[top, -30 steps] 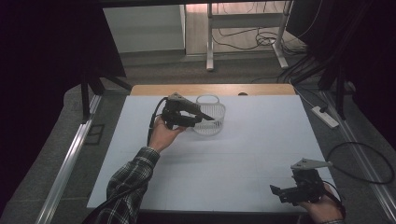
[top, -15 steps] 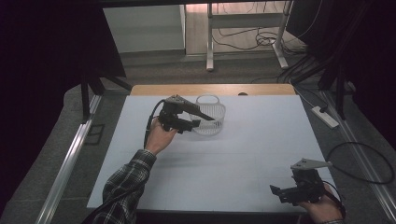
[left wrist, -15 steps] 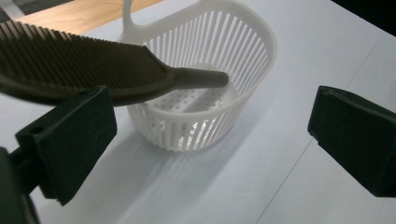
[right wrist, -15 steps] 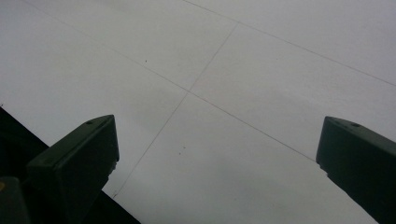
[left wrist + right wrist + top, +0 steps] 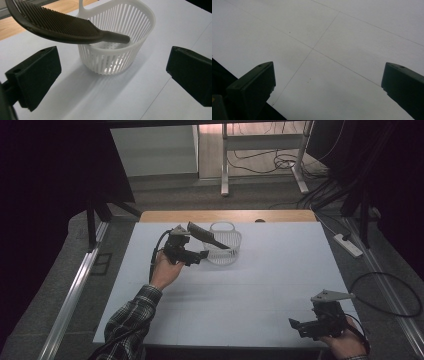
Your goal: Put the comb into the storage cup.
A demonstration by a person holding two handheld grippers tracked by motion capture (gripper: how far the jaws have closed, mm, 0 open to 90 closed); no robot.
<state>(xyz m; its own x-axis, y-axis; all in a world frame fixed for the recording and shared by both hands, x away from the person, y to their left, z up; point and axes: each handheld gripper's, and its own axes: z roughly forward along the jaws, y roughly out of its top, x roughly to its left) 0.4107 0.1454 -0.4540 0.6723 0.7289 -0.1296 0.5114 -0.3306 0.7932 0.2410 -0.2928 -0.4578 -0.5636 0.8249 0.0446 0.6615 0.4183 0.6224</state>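
A white slotted basket stands on the far middle of the white table. A dark comb leans in it, handle end down inside the rim, toothed end sticking up and out to the left. My left gripper sits just left of the basket, below the comb. Its jaws have just been opening and now stand open with nothing between the pads. My right gripper rests open over bare tabletop at the near right corner.
A wooden strip edges the table's far side. On the floor to the right lie a power strip and cables. A metal rail runs along the left. The near table edge lies right under the right gripper.
The left gripper has drawn back a little toward the near left, away from the comb, which stays leaning in the basket. The right gripper has kept still.
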